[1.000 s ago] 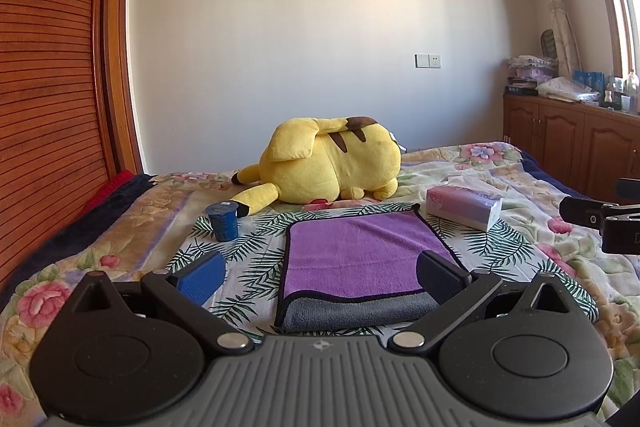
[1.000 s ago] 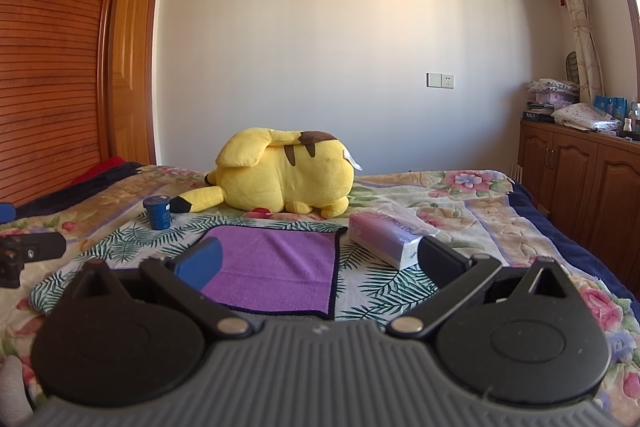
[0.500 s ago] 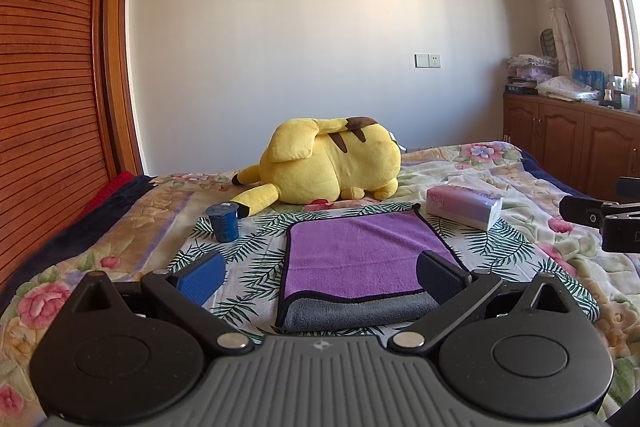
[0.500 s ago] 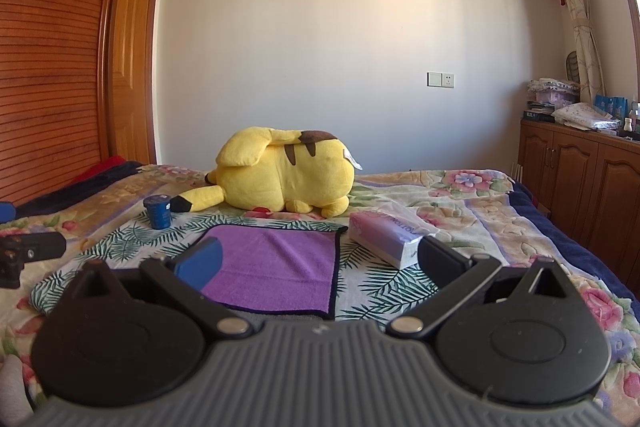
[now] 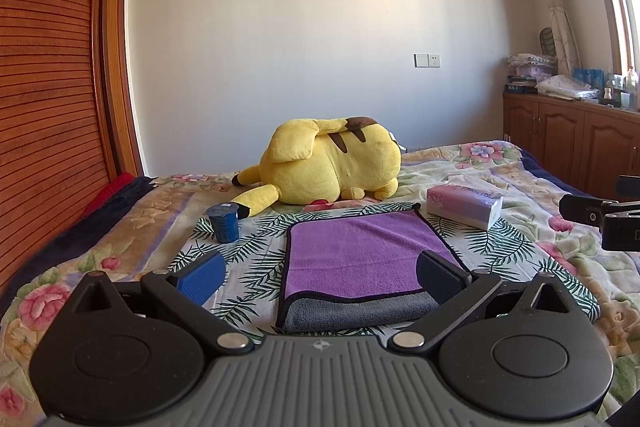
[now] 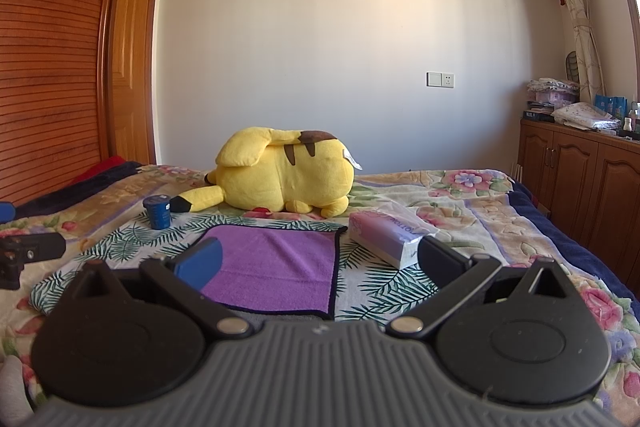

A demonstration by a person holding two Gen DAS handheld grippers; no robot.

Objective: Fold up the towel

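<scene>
1. Floral bed (image 5: 520, 187): carries every item; quilt soft, so it will give under pressure.
2. Plush (image 5: 332, 163): lies beyond the towel, apart from it.
3. Towel (image 5: 360, 251): purple over grey, flat at mid-bed, apparently folded once already. Judged light, limp, non-slip; best taken at the near corners, pinching both layers.
4. Tissue pack (image 5: 464, 205): just beside the towel's far right corner.
5. Cup (image 5: 224, 223): left of the towel, apart.
6. Left claw (image 5: 320, 273): spread, empty, short of the near edge.
7. Right claw (image 6: 320, 259): spread, empty.
</scene>
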